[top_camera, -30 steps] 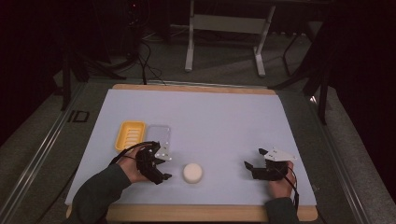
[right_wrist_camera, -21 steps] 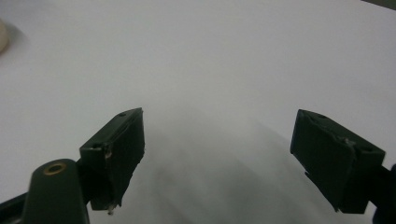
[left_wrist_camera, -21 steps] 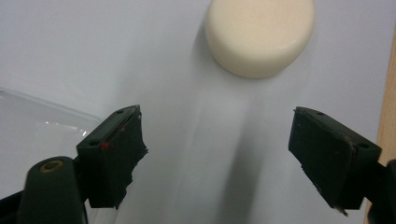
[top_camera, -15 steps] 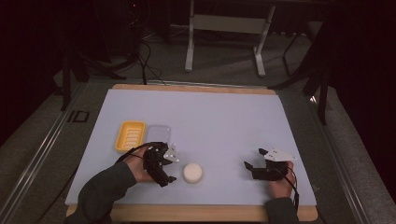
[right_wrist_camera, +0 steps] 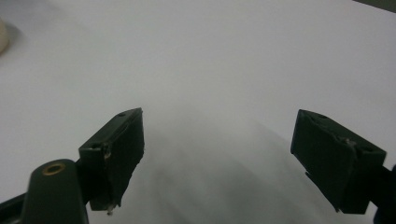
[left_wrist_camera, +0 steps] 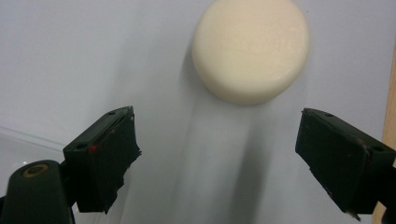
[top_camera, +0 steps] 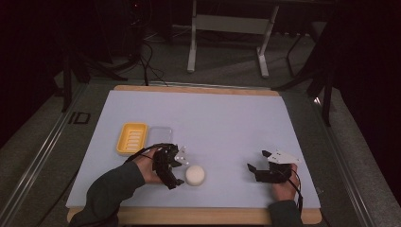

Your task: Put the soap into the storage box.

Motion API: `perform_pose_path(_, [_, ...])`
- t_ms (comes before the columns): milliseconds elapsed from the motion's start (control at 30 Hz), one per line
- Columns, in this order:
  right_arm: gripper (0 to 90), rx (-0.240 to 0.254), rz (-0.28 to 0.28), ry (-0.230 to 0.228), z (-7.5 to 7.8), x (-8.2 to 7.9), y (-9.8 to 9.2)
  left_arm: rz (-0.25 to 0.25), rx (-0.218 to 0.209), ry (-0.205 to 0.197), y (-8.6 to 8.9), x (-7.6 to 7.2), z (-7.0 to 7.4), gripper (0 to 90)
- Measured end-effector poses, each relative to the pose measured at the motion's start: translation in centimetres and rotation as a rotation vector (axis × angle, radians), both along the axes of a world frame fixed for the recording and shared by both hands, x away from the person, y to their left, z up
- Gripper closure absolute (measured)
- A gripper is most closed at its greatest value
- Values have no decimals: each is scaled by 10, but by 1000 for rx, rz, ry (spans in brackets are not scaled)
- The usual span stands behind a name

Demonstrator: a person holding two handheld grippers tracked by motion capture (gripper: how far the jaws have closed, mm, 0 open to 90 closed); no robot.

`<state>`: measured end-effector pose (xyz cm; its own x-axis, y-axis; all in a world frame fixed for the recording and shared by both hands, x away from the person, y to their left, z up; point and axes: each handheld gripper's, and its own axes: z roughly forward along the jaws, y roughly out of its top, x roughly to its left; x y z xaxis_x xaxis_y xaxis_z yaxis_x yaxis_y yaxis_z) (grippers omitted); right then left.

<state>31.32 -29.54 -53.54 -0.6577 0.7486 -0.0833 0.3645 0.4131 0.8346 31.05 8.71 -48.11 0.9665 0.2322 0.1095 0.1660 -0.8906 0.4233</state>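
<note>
Two grippers: both sit low over the near half of the table (top_camera: 213, 118), one in each hand, well apart from each other.
Left gripper (top_camera: 178, 166): near the front left, pointing to the right toward the soap; in the left gripper view (left_wrist_camera: 217, 154) its jaws stand wide apart with bare table surface between them, and they have just been opening.
Soap (top_camera: 195, 175): a round, cream-white bar lying flat on the table, just beside the left gripper's tips but not touched by them; in the left gripper view (left_wrist_camera: 252, 49) it lies ahead of the jaws, beyond the gap rather than inside it.
Right gripper (top_camera: 257, 161): near the front right, pointing left; in the right gripper view (right_wrist_camera: 217, 158) its jaws are spread wide with nothing between them (a sliver of the soap shows at that view's far left edge).
Yellow tray (top_camera: 132, 138): a ribbed, rectangular dish on the left side of the table, farther from the person than the left hand (top_camera: 149, 168).
Clear lid (top_camera: 160, 136): a see-through rectangular piece lying flat, touching or just beside the yellow tray on its right.
Table edge: a wooden strip runs along the front and the back of the pale cover.
</note>
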Motion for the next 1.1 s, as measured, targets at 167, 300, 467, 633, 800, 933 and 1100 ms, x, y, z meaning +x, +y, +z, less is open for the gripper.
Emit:
perform_pose_path(167, [170, 0, 1, -4, 0, 0, 0, 3, 21, 6, -8, 1, -1, 43])
perform_pose_path(300, [170, 1, -1, -2, 0, 0, 0, -7, 28, 14, -11, 1, -1, 29])
perform_pose_path(467, [170, 1, -1, -4, 0, 0, 0, -17, 32, 26, -17, 2, -3, 26])
perform_pose_path(633, [170, 1, 0, -4, 0, 0, 0, -37, 34, 45, -22, 2, -5, 65])
perform_pose_path(800, [170, 1, 0, -5, 0, 0, 0, -34, 50, 36, -27, 3, -7, 46])
perform_pose_path(933, [170, 1, 0, -5, 0, 0, 0, -45, 63, 42, -34, 3, -9, 31])
perform_pose_path(1100, [170, 1, 1, -5, 0, 0, 0, -55, 78, 47, -41, 3, -11, 25])
